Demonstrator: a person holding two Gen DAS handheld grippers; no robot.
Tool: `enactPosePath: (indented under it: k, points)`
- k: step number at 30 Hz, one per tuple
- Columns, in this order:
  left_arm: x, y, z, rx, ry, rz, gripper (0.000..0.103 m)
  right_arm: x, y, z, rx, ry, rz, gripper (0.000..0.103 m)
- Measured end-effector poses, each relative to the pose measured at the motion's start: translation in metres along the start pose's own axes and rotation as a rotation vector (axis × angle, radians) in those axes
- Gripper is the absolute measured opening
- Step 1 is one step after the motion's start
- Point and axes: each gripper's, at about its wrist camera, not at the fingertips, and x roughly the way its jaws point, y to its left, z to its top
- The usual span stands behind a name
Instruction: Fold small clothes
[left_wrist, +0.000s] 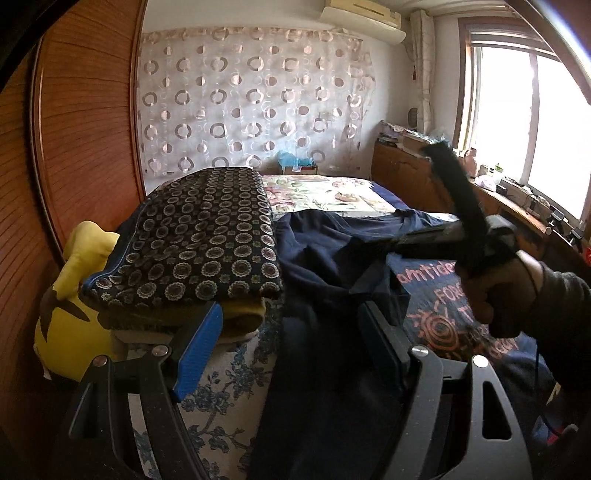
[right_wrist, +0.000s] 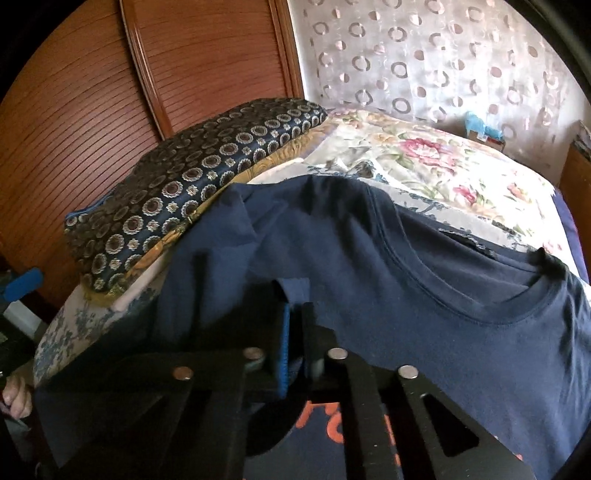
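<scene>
The left wrist camera is sitting low behind the left gripper and is looking forward and a bit down, along the bed toward the far wall with the circle curtain. It is seeing the window on its right side too.

The right wrist camera is sitting behind the right gripper, tipping down more and hanging very close over the dark blue shirt.

Both cameras are showing the same shirt, the patterned cushion, the flowery bedcover, the wooden door and the curtain.
</scene>
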Motion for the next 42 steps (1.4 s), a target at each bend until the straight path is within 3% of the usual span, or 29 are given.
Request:
enactPosePath:
  k: [5, 7, 10, 11, 13, 16, 18, 27, 34, 42]
  points:
    - [0.001, -0.008, 0.001, 0.013, 0.007, -0.011, 0.077, -0.048, -0.012, -0.010, 0.045, -0.083, -0.080, 0.002]
    - [0.001, -0.010, 0.000, 0.018, 0.005, -0.019, 0.077, -0.059, -0.020, -0.019, 0.062, -0.083, -0.150, 0.003]
    - [0.003, -0.018, 0.001, 0.025, 0.013, -0.034, 0.077, -0.074, -0.031, -0.034, 0.094, -0.085, -0.183, 0.004]
    - [0.005, -0.022, 0.001, 0.031, 0.020, -0.039, 0.077, -0.077, -0.034, -0.039, 0.099, -0.077, -0.212, 0.008]
    - [0.008, -0.029, 0.001, 0.039, 0.027, -0.044, 0.077, -0.086, -0.038, -0.048, 0.099, -0.090, -0.249, 0.033]
    - [0.014, -0.038, 0.001, 0.055, 0.039, -0.057, 0.077, -0.102, -0.044, -0.064, 0.111, -0.100, -0.265, 0.048]
    - [0.017, -0.044, 0.002, 0.062, 0.047, -0.070, 0.077, -0.112, -0.048, -0.078, 0.123, -0.093, -0.282, 0.052]
    - [0.036, -0.070, 0.006, 0.094, 0.090, -0.131, 0.077, -0.162, -0.047, -0.137, 0.122, -0.026, -0.321, 0.052]
    - [0.060, -0.060, 0.024, 0.106, 0.135, -0.086, 0.073, -0.188, -0.051, -0.171, 0.157, 0.026, -0.370, 0.052]
    - [0.073, -0.057, 0.038, 0.095, 0.134, -0.069, 0.073, -0.226, -0.067, -0.189, 0.225, -0.010, -0.403, 0.052]
